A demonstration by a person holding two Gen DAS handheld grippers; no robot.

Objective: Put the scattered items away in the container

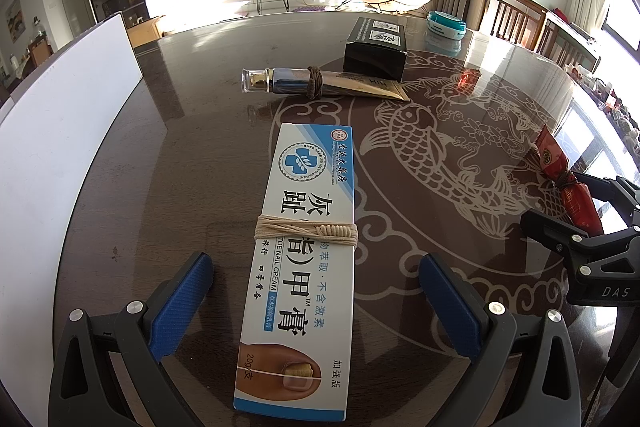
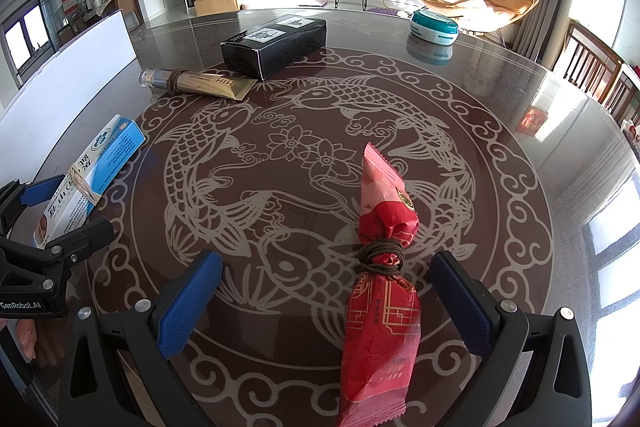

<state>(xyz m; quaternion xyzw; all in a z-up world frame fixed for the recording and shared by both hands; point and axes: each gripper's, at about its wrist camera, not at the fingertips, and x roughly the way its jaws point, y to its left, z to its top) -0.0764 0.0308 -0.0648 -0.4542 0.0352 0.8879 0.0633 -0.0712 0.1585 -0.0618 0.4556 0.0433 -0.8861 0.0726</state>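
Observation:
A white and blue nail cream box (image 1: 300, 267) tied with beige cord lies on the dark table between the open fingers of my left gripper (image 1: 316, 303); it also shows in the right wrist view (image 2: 86, 175). A red snack packet (image 2: 382, 291) tied with brown cord lies between the open fingers of my right gripper (image 2: 326, 299); in the left wrist view the packet (image 1: 568, 183) sits at the right. A gold tube (image 1: 316, 85) and a black box (image 1: 376, 45) lie farther back. The white container wall (image 1: 52, 155) stands at the left.
A teal round tin (image 1: 446, 25) sits at the table's far right edge. Wooden chairs (image 1: 516, 15) stand beyond the right edge. The table (image 2: 280, 115) carries a fish pattern under glass.

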